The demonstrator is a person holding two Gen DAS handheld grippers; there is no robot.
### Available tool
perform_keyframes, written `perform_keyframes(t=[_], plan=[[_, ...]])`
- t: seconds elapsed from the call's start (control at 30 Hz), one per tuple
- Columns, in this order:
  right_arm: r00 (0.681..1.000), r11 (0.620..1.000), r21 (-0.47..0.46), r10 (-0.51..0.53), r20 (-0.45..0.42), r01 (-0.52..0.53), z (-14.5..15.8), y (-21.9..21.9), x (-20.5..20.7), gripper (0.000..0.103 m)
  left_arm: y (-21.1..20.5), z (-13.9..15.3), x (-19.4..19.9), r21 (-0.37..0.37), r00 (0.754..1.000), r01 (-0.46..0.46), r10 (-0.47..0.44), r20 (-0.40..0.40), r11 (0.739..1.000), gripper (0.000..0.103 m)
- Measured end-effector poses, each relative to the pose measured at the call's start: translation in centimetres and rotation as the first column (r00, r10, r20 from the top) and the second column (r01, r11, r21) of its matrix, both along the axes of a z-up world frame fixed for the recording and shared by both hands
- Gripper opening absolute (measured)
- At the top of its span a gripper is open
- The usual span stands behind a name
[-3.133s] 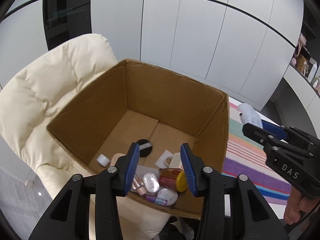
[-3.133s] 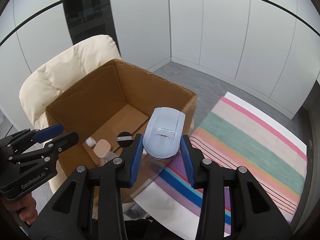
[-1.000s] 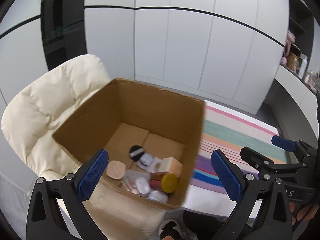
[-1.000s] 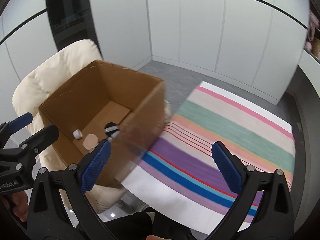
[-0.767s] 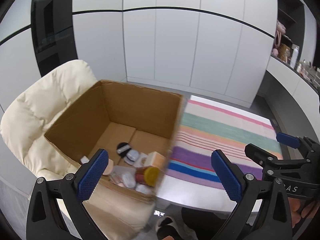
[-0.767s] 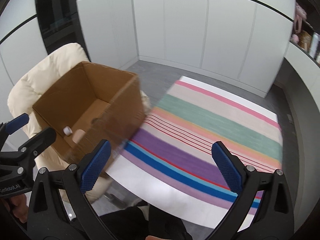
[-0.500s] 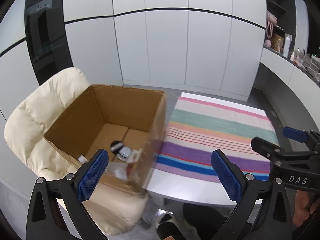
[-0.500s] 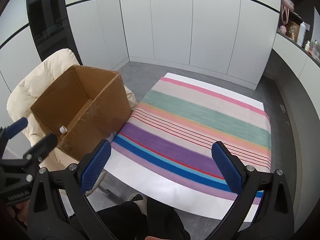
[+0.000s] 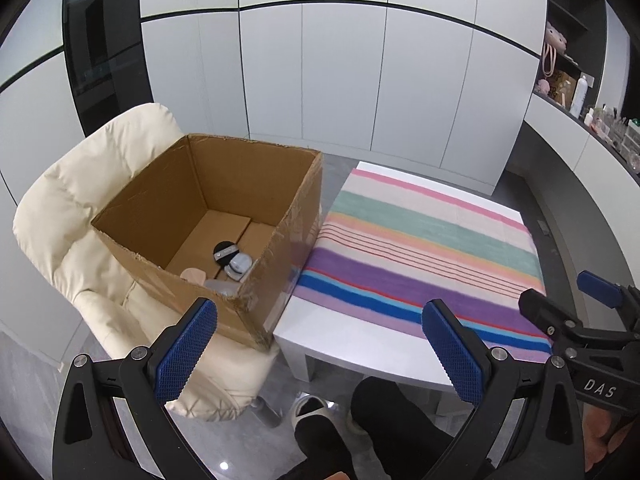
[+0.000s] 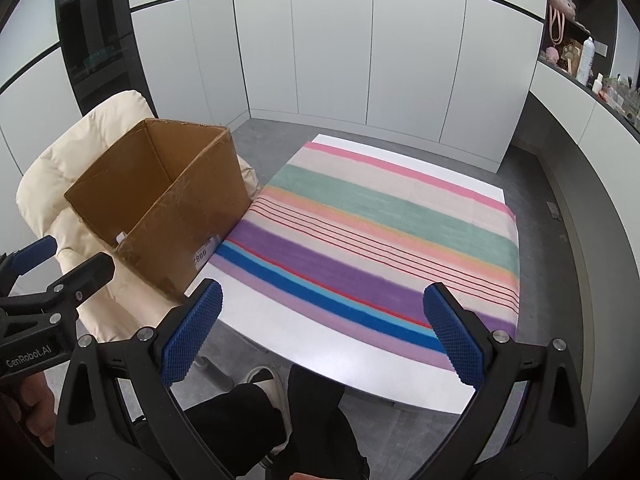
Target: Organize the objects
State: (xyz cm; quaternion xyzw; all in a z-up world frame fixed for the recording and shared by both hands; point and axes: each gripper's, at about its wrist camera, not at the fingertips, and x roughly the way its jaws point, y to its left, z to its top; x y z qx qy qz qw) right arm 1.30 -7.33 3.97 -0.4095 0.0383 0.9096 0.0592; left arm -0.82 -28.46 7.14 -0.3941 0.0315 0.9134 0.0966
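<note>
An open cardboard box [image 9: 176, 200] rests on a cream padded chair [image 9: 72, 216] left of the table; it also shows in the right wrist view [image 10: 188, 208]. Inside lie several small cosmetics, among them a black round compact [image 9: 224, 249], a pale blue case [image 9: 239, 266] and a beige round puff [image 9: 193, 275]. My left gripper [image 9: 318, 350] is open and empty, held back from the box and above the floor. My right gripper [image 10: 320, 334] is open and empty above the table's near edge. Each gripper appears at the edge of the other's view.
A white low table [image 10: 320, 344] carries a striped multicoloured cloth [image 10: 380, 232]. White cabinet doors [image 9: 340, 80] line the back wall. A counter with bottles and clutter [image 10: 588, 64] runs along the right. The person's dark-trousered legs [image 9: 384, 412] and a shoe are below.
Both grippers opened wide and pulled back and up from the box. The pale blue case left the right gripper and lies in the box. The view swung right toward the table.
</note>
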Motion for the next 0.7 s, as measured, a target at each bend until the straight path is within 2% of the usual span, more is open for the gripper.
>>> perform_keyframes(t=[0.27,0.7], plan=[[1.000,1.000,0.013,0.009,-0.018,-0.009,0.6,-0.9,1.6,0.102,0.1,1.4,1.6,-0.014,0.999,0.000,0.000,-0.044,1.000,0.102],[1.000,1.000,0.014,0.011,-0.018,-0.011,0.7,-1.1,1.6,0.102,0.3,1.6,1.6,-0.034,0.999,-0.004,0.002,-0.054,0.999,0.102]])
